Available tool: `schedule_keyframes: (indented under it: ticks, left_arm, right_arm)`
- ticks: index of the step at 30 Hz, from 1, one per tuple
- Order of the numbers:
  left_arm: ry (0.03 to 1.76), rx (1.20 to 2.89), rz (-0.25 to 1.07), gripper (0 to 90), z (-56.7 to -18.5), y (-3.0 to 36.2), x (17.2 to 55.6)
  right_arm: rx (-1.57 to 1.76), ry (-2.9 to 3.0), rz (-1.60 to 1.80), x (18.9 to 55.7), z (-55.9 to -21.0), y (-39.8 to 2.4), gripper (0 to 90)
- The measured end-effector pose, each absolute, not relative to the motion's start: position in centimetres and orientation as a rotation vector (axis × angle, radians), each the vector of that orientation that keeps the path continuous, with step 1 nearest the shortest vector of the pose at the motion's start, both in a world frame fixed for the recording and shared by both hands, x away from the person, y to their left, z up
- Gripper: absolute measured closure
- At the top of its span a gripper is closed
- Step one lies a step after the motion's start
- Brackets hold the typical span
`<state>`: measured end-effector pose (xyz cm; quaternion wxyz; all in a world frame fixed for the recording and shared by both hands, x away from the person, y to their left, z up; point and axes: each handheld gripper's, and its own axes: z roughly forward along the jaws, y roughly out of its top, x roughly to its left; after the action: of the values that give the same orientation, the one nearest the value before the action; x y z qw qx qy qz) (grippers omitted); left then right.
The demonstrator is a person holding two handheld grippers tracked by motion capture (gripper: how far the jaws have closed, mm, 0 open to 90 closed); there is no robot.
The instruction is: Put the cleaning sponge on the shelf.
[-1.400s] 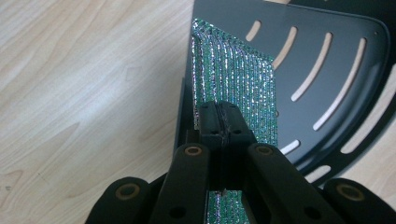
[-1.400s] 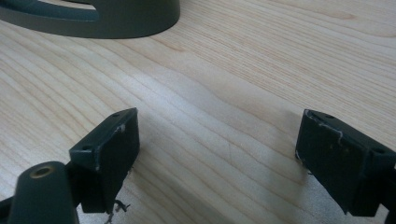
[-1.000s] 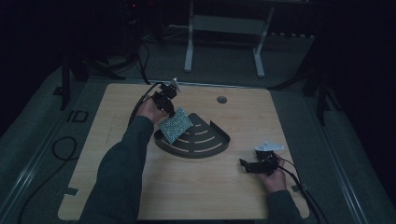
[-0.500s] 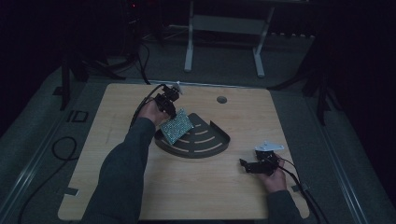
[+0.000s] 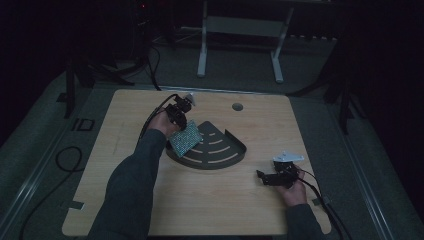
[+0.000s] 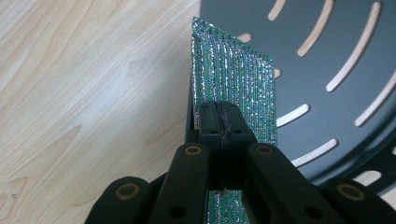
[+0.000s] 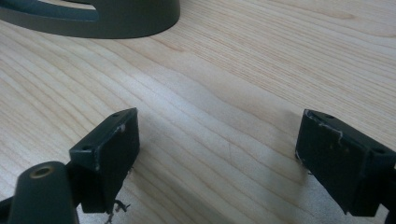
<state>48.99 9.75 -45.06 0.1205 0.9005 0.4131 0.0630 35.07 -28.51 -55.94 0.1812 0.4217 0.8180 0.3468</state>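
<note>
A flat green glittery pad [image 5: 184,138] [image 6: 236,88] hangs tilted over the left edge of a dark fan-shaped slotted tray [image 5: 215,150] [image 6: 336,51]. My left gripper [image 5: 176,120] [image 6: 219,119] is shut on the pad's near edge, jaws pinched together. My right gripper [image 5: 261,175] [image 7: 217,154] rests near the table's front right, a hand's width from the tray's rim [image 7: 116,23]. Its jaws stand wide open over bare wood with nothing between them.
The light wooden table [image 5: 200,205] has a round cable hole [image 5: 237,106] at its far side. Cables trail off the table's far left and right front corners. A white-legged stand [image 5: 240,45] is on the dark floor beyond.
The left gripper and green pad have shifted slightly toward the tray. The right gripper has not moved.
</note>
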Motion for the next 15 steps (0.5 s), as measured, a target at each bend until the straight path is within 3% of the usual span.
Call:
schedule_keyframes:
  ticks: [15]
  left_arm:
    - [1.215,2.671,0.204,89.5,-46.3,9.7,48.7]
  right_arm:
    - [1.191,2.310,0.979,35.1,-55.9,-28.5,13.2]
